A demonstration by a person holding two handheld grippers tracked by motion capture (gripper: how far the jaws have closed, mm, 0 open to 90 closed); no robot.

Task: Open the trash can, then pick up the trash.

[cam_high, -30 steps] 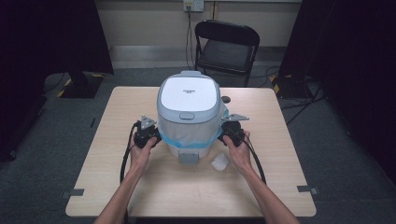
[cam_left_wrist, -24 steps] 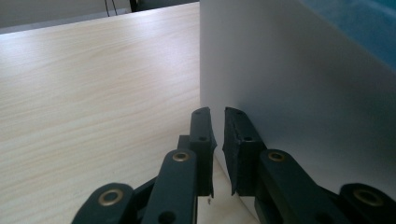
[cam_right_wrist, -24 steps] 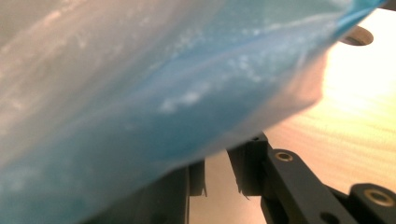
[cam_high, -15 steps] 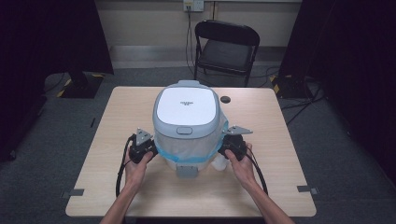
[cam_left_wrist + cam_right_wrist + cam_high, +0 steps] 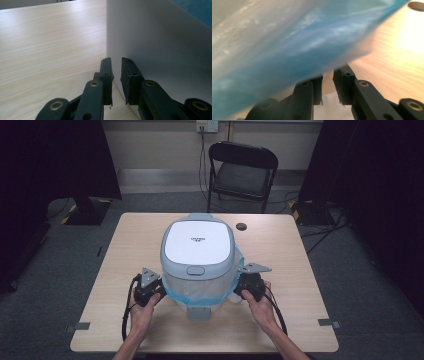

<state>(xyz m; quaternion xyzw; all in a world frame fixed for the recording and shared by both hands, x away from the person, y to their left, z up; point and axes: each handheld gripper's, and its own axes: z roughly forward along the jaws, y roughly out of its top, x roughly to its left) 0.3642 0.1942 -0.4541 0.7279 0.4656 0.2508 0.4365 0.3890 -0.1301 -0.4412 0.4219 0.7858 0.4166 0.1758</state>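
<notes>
A wooden counter carries a white cooker at its middle, wrapped low in blue film. The left gripper and right gripper flank it, each with fingers nearly pressed together, pinching nothing.

High view looks down on the table; gripper views sit close against it.

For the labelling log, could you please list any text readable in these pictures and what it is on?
Dark print on the lid of the cooker: two short lines, too small and blurred to read.
No other text: none on the table, and none in either gripper view.
</notes>
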